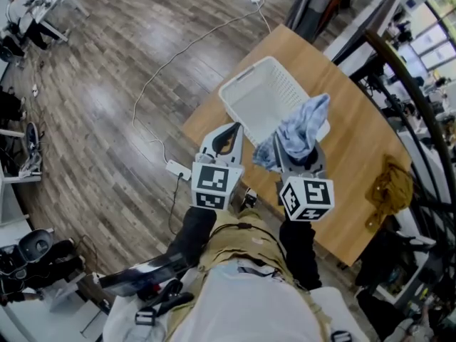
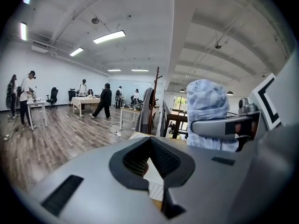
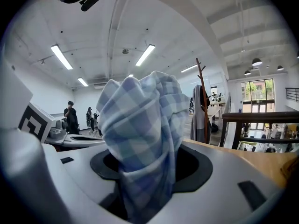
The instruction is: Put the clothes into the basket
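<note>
Now in the right claw: the right claw (image 1: 298,159) is pinching the blue checked cloth (image 1: 303,127), and its jaws are pressed on the bunched cloth (image 3: 140,134).
Where the cloth is: it sticks up from the claw and hangs over the near right edge of the white basket (image 1: 260,102). It is not lying inside.
Left claw: the left claw (image 1: 229,128) has its tips pressed together with nothing held. It sits at 9 o'clock from the right claw, just beside the basket's near corner.
Basket: it stands on the wooden table (image 1: 356,155), at 12 o'clock from both claws. I can see only its white floor and walls.
Other cloth: a brown cloth (image 1: 390,184) lies in a heap on the table at 3 o'clock from the right claw, well apart from the basket.
On the floor: a white plug box (image 1: 176,168) lies at 9 o'clock from the left claw. A long white cable (image 1: 185,52) runs away from it toward 12 o'clock.
Between claw and basket: the basket's near rim.
Far back: a wooden coat stand (image 3: 202,106) with a grey coat on it, and some people by desks.
</note>
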`<state>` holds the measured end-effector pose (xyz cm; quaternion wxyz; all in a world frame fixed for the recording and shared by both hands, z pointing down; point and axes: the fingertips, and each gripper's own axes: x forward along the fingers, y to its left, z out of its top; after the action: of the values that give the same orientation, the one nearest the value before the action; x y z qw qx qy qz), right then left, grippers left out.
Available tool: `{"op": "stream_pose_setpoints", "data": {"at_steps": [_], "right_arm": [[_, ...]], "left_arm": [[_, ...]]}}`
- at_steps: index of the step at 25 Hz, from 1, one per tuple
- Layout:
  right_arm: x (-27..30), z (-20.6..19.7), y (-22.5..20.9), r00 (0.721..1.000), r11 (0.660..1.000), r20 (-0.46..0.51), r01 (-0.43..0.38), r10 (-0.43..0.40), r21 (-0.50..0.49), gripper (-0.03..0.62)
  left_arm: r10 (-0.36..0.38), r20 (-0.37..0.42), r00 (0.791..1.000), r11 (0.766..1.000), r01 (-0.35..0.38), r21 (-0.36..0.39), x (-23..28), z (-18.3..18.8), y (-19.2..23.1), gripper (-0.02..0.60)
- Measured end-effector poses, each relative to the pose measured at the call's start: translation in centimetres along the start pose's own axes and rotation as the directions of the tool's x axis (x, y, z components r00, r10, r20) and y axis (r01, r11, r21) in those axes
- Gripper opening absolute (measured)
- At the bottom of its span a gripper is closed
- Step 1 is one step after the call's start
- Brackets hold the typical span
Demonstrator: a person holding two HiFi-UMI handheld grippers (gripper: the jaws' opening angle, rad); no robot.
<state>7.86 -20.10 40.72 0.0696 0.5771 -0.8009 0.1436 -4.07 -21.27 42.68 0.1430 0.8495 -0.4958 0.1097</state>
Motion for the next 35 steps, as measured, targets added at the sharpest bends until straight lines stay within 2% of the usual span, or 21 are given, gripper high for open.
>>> {"op": "stream_pose_setpoints", "data": {"at_steps": [11,21,24,28,35], "right_arm": [[4.6,-1.6,-2.9,0.997,1.0,-0.075,0.004,-0.004,-0.001,0.27],[11.9,-8.3,-5.7,0.971,1.0,-0.238,-0.018,0.014,-0.018,0.27],[13.8,-10.5,-6.1,0.95,0.999,-0.311,-0.031,0.022,-0.022,0.27],[15.4,-13.9,-6.9,0.906,0.999,-0.421,-0.046,0.038,-0.009,0.27],[17.5,-18.9,-7.7,0.833,0.998,-0.55,-0.066,0.056,0.002,0.272]], "left_arm": [[-0.019,-0.087,0.996,0.999,0.016,-0.032,5.1,-2.1,0.3,0.0],[-0.013,-0.199,0.98,0.998,0.001,-0.058,10.0,-6.1,2.2,0.0],[-0.002,-0.231,0.973,0.997,-0.015,-0.073,10.9,-6.6,3.2,0.0],[0.011,-0.289,0.957,0.995,-0.039,-0.093,12.1,-7.4,4.0,0.0],[-0.001,-0.356,0.934,0.994,-0.037,-0.098,13.4,-8.9,3.8,0.0]]}}
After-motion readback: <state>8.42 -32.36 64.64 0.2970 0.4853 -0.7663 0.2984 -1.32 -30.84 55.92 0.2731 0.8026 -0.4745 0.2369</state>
